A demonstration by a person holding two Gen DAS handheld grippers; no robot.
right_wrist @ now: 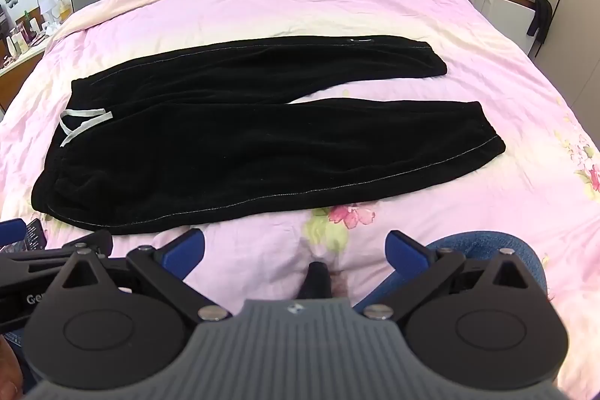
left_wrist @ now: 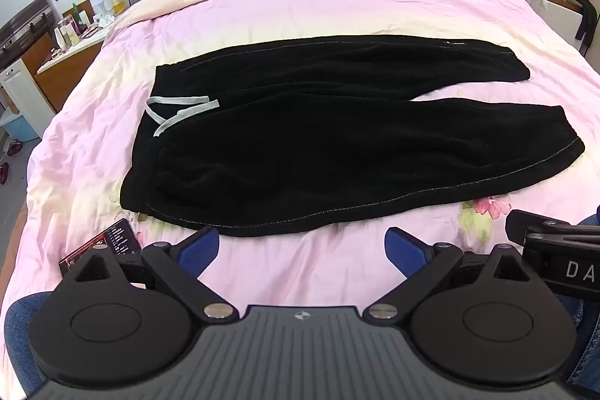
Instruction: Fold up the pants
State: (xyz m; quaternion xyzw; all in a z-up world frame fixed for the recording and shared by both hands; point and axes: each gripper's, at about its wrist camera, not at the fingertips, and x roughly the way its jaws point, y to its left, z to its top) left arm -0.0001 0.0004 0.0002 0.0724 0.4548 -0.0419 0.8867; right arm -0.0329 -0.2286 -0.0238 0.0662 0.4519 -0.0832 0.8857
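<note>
The black fleece pants (left_wrist: 337, 137) lie flat across the pink bed cover (left_wrist: 300, 6), legs apart. Both the left hand-held gripper (left_wrist: 302, 246) and the right hand-held gripper (right_wrist: 296, 246) are spread, holding nothing. The fabric looks soft and limp; I would pinch the near waistband corner (left_wrist: 129, 197) and the near cuff (left_wrist: 570, 152).

Ahead of the matt black plastic left tongs (left_wrist: 302, 246), fleecy matt black cloth pants (left_wrist: 300, 145) are seen on a wrinkled pink cotton-like bed cover (left_wrist: 300, 2).
</note>
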